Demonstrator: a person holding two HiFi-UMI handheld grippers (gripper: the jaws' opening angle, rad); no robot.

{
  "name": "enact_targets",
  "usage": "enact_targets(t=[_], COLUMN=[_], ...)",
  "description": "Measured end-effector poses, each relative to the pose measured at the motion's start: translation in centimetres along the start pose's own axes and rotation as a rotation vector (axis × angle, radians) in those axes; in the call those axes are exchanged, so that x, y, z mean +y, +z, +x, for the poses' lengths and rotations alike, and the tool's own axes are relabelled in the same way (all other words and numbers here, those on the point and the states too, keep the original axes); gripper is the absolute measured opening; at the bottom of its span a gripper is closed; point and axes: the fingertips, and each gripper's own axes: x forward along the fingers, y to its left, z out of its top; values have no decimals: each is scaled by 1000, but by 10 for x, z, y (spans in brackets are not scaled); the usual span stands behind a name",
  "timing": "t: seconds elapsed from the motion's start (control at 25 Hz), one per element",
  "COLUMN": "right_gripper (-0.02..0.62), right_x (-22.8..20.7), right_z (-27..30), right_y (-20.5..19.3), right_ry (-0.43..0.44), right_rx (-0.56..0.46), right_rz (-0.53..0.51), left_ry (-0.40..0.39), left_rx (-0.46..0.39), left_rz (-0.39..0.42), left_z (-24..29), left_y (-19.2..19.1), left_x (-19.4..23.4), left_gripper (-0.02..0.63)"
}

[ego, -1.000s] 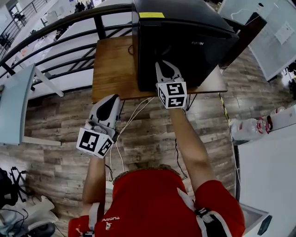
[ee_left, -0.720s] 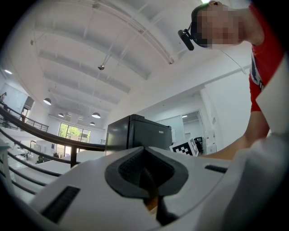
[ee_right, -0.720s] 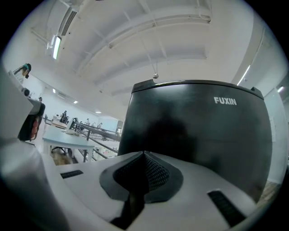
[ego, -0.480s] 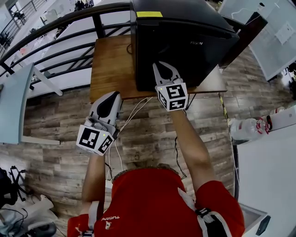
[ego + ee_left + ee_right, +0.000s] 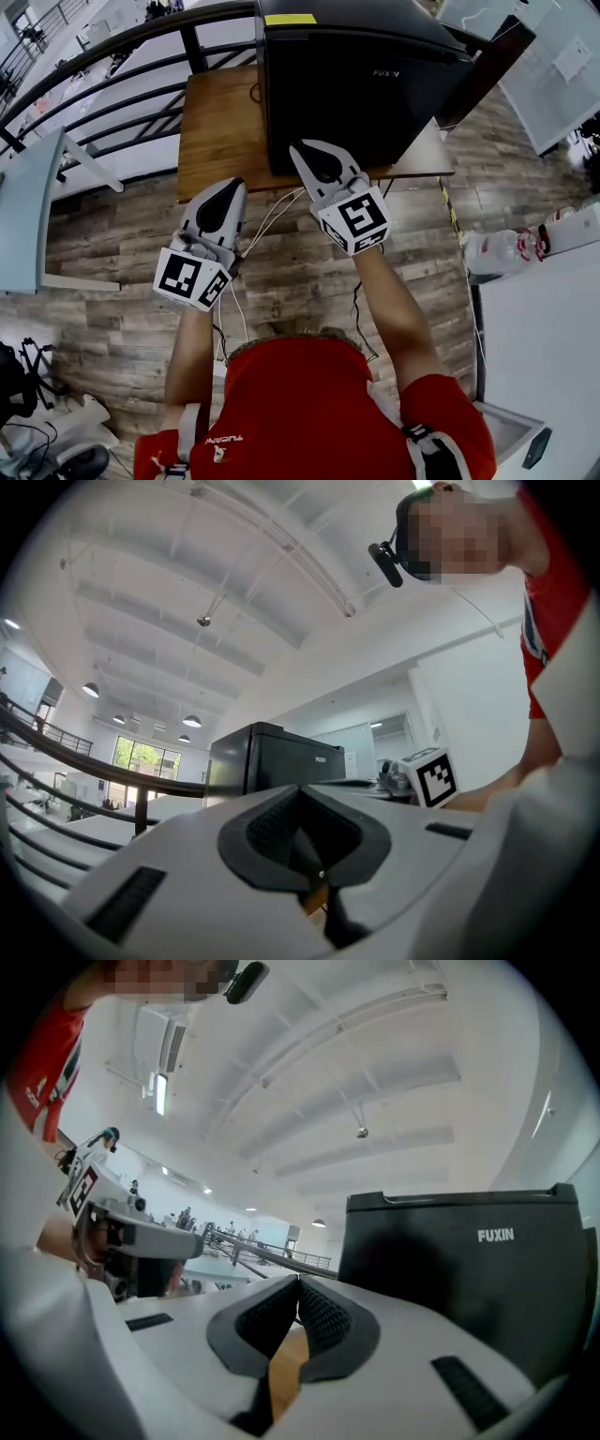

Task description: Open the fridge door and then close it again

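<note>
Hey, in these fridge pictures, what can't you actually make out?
Inside of the fridge: hidden behind its black front in every view.
Fridge's lower front: right gripper view, covered by the right gripper and its own body.
Yellow label on the fridge top: head view, print too small to read.
Clear bottle: head view, label too small to read.

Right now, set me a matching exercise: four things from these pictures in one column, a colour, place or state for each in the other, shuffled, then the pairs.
1 fridge
2 table
3 left gripper
4 bottle

a brown wood
b clear plastic, at the head view's far right
c black
d jaws together, nothing between them

Pairs: 1-c; 2-a; 3-d; 4-b
</note>
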Motion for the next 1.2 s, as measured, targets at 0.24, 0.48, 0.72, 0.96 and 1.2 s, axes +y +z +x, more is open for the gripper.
enact_targets(t=[0.24, 0.48, 0.72, 0.96, 1.2], right_gripper=[26, 26, 26, 25, 25], right_x=[42, 66, 85, 93, 95], right_z=[-33, -68, -95, -113, -119], right_y=[28, 32, 30, 27, 24], right_ry=[52, 54, 71, 63, 61], right_rx=[-59, -83, -96, -102, -92], right_rz=[18, 102, 136, 154, 142], left_ry=[-11, -6, 2, -6, -16], left_rx=[-16, -28, -36, -29, -21], left_rz=[-2, -2, -16, -25, -15], left_z=[-13, -31, -46, -54, -53], left_y=[6, 10, 12, 10, 8], left_x=[-16, -32, -43, -56, -63], left_gripper=[9, 9, 9, 9, 9])
